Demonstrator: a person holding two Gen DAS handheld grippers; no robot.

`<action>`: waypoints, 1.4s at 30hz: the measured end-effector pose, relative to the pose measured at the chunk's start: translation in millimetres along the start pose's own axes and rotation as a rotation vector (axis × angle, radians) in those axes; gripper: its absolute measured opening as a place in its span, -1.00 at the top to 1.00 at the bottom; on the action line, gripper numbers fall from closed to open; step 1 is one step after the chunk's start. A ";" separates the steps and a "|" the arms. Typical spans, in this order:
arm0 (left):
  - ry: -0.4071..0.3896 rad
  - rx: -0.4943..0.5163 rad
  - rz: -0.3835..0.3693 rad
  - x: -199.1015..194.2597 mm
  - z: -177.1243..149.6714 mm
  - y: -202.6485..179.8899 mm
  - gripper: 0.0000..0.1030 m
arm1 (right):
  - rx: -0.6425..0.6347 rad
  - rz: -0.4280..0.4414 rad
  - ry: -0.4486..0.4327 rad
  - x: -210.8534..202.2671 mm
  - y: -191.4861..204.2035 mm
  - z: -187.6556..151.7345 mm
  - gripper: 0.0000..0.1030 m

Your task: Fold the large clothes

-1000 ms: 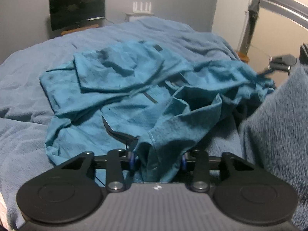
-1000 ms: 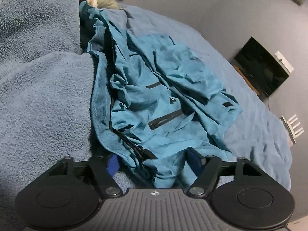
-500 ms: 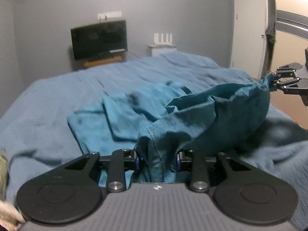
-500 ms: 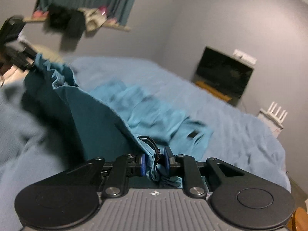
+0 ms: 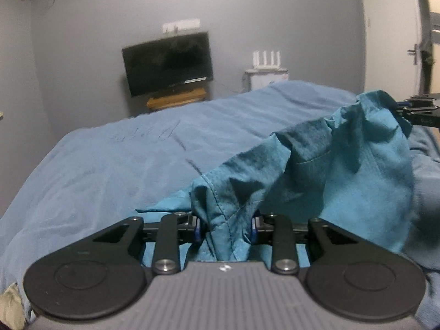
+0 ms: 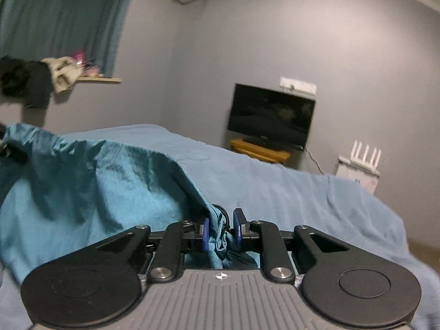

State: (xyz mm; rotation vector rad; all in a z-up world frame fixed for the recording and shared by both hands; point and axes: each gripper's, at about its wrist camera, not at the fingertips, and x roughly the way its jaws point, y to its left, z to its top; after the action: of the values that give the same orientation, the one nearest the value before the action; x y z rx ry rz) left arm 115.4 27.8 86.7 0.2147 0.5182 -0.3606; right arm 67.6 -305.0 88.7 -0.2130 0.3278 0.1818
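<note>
A large teal jacket (image 5: 343, 173) hangs stretched between my two grippers above the blue bed (image 5: 137, 151). My left gripper (image 5: 225, 227) is shut on a bunched edge of the jacket. In the left wrist view the right gripper (image 5: 412, 108) shows at the far right edge, holding the jacket's other end. In the right wrist view my right gripper (image 6: 221, 229) is shut on a fold of the teal jacket (image 6: 82, 181) with a black cord in it. The fabric sags toward the left edge of that view, where the other gripper is mostly out of frame.
A dark television (image 5: 167, 63) on a wooden stand (image 5: 176, 100) stands against the grey wall beyond the bed. A white router (image 5: 266, 60) sits on a small cabinet to its right. A shelf with clothes (image 6: 55, 74) and a teal curtain (image 6: 63, 19) are at the left.
The right gripper closed on the jacket's edge. Both grippers lifted the jacket off the bed and pulled it back, so it now hangs between them; the views tilted up toward the wall.
</note>
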 end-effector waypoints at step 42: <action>0.003 -0.673 -0.081 102.5 -91.6 118.2 -0.47 | 0.485 0.107 0.150 221.2 -100.3 -130.1 0.45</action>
State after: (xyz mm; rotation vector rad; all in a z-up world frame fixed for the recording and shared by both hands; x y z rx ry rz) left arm 203.5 133.6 -31.3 -0.4571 0.6245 -0.2474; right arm 255.7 -400.7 -88.3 0.2721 0.5219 0.1873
